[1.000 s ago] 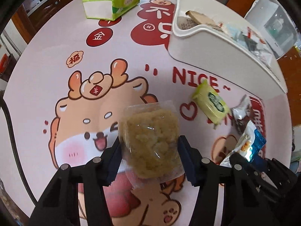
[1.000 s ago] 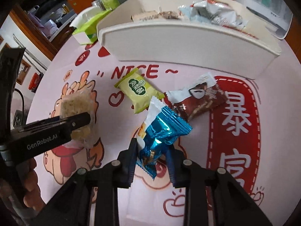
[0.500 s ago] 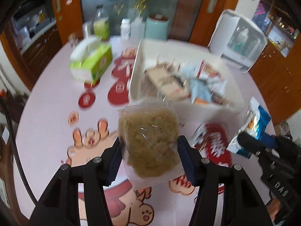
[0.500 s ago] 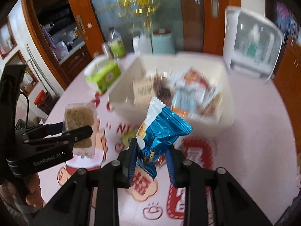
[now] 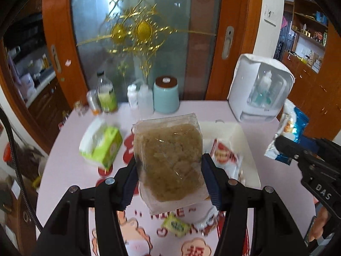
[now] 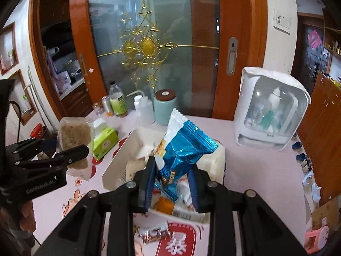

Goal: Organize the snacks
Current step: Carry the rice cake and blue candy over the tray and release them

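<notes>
My left gripper is shut on a clear pack of brown puffed-rice cake, held high above the table; it also shows in the right wrist view. My right gripper is shut on a blue and white snack packet, held over the white bin, which holds several snacks. That packet also shows in the left wrist view. A yellow-green packet and a red-brown wrapper lie on the pink tablecloth in front of the bin.
A green tissue box stands left of the bin. Bottles and a teal canister stand at the table's far edge. A white plastic cabinet is at the back right. A glass door is behind.
Both grippers have risen and tilted up with their snacks. They have moved from over the loose packets to above the white bin. Both grips are unchanged.
</notes>
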`<action>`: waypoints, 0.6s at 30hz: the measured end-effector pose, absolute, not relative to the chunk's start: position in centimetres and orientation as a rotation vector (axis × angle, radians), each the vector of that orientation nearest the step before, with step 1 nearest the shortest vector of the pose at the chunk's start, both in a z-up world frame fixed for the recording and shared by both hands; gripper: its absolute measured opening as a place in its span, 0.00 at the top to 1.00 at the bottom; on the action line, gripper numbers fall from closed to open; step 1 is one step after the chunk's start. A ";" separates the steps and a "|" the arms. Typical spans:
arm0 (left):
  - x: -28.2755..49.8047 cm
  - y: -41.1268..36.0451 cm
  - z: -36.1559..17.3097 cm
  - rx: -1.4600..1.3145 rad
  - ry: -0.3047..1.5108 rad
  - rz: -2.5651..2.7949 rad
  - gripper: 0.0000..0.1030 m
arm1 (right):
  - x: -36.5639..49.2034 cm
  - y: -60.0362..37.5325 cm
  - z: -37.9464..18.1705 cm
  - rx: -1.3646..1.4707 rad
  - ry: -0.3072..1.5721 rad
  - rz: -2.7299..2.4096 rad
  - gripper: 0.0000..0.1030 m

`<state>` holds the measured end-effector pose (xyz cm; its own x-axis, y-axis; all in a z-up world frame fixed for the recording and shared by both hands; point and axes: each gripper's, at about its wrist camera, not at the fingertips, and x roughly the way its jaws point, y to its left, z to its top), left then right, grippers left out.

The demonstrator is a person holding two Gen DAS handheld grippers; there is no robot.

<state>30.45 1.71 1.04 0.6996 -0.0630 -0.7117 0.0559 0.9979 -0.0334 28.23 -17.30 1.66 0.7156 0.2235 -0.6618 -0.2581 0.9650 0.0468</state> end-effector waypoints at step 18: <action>38.6 -0.2 -5.4 0.031 0.879 -0.004 0.09 | 40.5 -14.6 -4.6 0.013 0.904 0.298 0.39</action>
